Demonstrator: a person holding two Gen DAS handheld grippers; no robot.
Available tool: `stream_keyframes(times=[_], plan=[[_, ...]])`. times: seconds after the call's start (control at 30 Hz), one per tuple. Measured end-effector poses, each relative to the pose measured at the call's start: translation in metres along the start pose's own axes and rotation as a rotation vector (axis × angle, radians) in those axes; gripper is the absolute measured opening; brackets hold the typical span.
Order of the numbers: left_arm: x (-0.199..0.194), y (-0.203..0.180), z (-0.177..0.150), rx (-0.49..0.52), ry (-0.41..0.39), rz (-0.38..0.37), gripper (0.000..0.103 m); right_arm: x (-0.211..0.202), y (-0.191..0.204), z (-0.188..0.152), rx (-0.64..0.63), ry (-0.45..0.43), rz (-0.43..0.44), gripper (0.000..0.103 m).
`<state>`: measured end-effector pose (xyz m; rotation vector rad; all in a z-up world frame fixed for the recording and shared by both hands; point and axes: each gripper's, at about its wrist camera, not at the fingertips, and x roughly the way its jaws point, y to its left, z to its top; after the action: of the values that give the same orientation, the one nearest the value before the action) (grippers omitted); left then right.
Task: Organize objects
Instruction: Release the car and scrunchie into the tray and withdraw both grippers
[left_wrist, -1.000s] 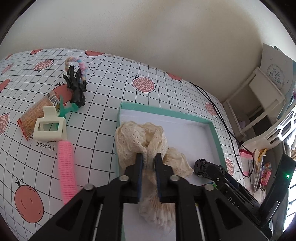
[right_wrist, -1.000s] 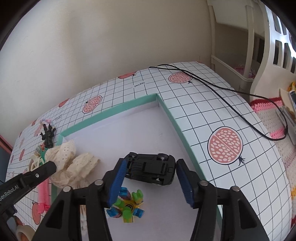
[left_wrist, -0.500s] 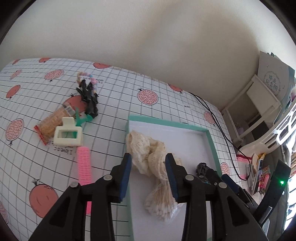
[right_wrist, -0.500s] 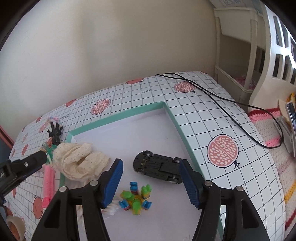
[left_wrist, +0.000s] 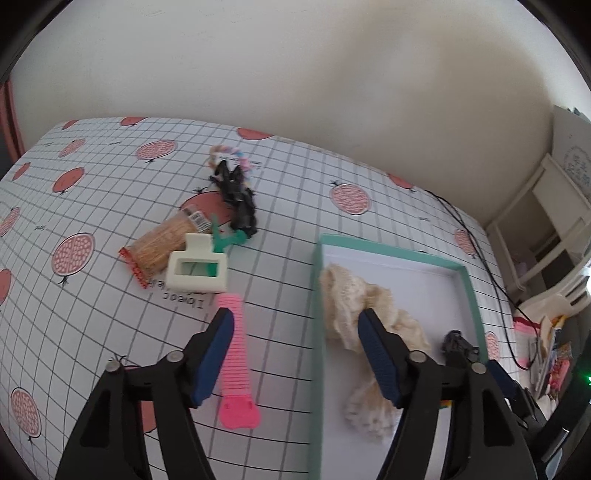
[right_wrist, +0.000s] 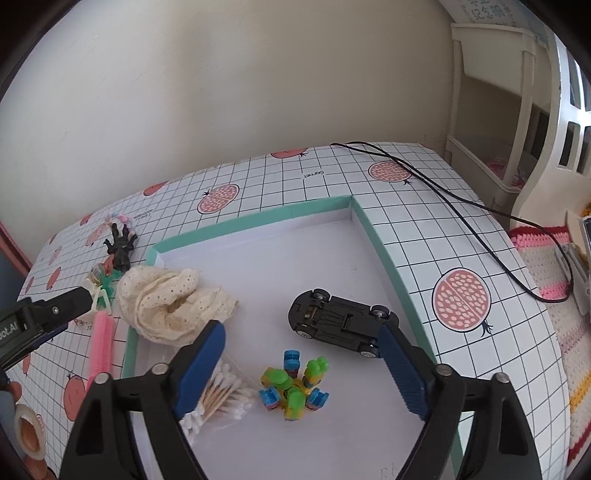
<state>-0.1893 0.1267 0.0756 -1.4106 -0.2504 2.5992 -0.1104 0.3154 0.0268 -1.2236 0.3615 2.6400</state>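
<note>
1. Two grippers hover with jaws spread wide and nothing between them: the left gripper (left_wrist: 295, 354) hangs over the tray's left edge, the right gripper (right_wrist: 299, 363) over the tray's inside.
2. Nearest the right gripper, inside the tray, lie a clear bag of cotton swabs (right_wrist: 221, 397) and a knobbly plastic block toy (right_wrist: 293, 386) in green, blue and yellow.
3. Beyond these, a black toy car (right_wrist: 341, 323) lies upside down, wheels up, its long axis running left-far to right-near.
4. Crumpled cream lace cloth (left_wrist: 354, 306) sits in the tray's left part, soft and full of small holes.
5. Shallow white tray (left_wrist: 391, 254) with a teal rim rests on the tabletop (left_wrist: 92, 295), covered in a grid-and-fruit print.
6. Left of the tray, a ribbed pink comb-like stick (left_wrist: 236, 354) lies lengthwise, near to far.
7. Farther off are a cream hair claw (left_wrist: 195, 269), a packet of toothpicks (left_wrist: 162, 247), a green clip (left_wrist: 229, 240), a black hair claw (left_wrist: 238, 199) and a pastel hair tie (left_wrist: 221, 151).
</note>
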Motion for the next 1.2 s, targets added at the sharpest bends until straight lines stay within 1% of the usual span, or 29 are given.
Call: stream_keyframes(times=[0.03,0.07,0.13,0.17,0.2,0.3,0.4,0.47,0.5,0.67,0.87,1.03,1.07,1.13,1.2], plan=[[0.001,0.003,0.000,-0.006,0.001,0.011,0.077,0.000,0.000,0.000,0.003,-0.001,0.007,0.096],[0.002,0.005,0.000,-0.012,0.003,0.025,0.079,0.000,0.000,0.000,0.004,-0.003,0.011,0.097],[0.002,0.010,0.000,-0.025,0.003,0.048,0.080,0.000,0.000,-0.001,0.004,-0.002,0.012,0.100],[0.002,0.012,0.000,-0.029,0.003,0.053,0.080,0.000,0.001,0.000,0.003,-0.002,0.013,0.103],[0.003,0.014,0.000,-0.035,0.005,0.058,0.080,0.001,0.001,0.000,0.002,-0.001,0.013,0.103],[0.005,0.019,0.000,-0.044,0.008,0.063,0.092,0.001,0.002,-0.001,-0.005,0.002,0.019,0.103],[0.006,0.016,-0.001,-0.009,-0.009,0.087,0.092,0.002,0.002,-0.002,-0.010,0.003,0.018,0.103],[0.006,0.016,-0.001,-0.001,-0.015,0.092,0.098,0.002,0.002,-0.002,-0.010,0.003,0.019,0.103],[0.005,0.017,-0.002,-0.004,-0.019,0.088,0.103,0.002,0.002,-0.003,-0.010,0.002,0.019,0.103],[0.003,0.018,-0.001,0.002,-0.041,0.102,0.103,0.004,0.003,-0.003,-0.017,0.006,0.015,0.103],[0.003,0.020,0.000,-0.009,-0.038,0.095,0.103,0.003,0.004,-0.003,-0.020,0.008,0.015,0.103],[0.003,0.020,0.000,-0.002,-0.037,0.111,0.103,0.003,0.004,-0.003,-0.021,0.010,0.015,0.103],[0.003,0.020,0.000,-0.005,-0.037,0.109,0.103,0.002,0.004,-0.003,-0.020,0.005,0.013,0.103],[0.001,0.023,0.003,-0.015,-0.035,0.105,0.103,-0.007,0.007,0.002,-0.024,-0.036,-0.010,0.103],[-0.003,0.027,0.007,-0.023,-0.037,0.101,0.103,-0.016,0.009,0.007,-0.014,-0.076,-0.002,0.103]])
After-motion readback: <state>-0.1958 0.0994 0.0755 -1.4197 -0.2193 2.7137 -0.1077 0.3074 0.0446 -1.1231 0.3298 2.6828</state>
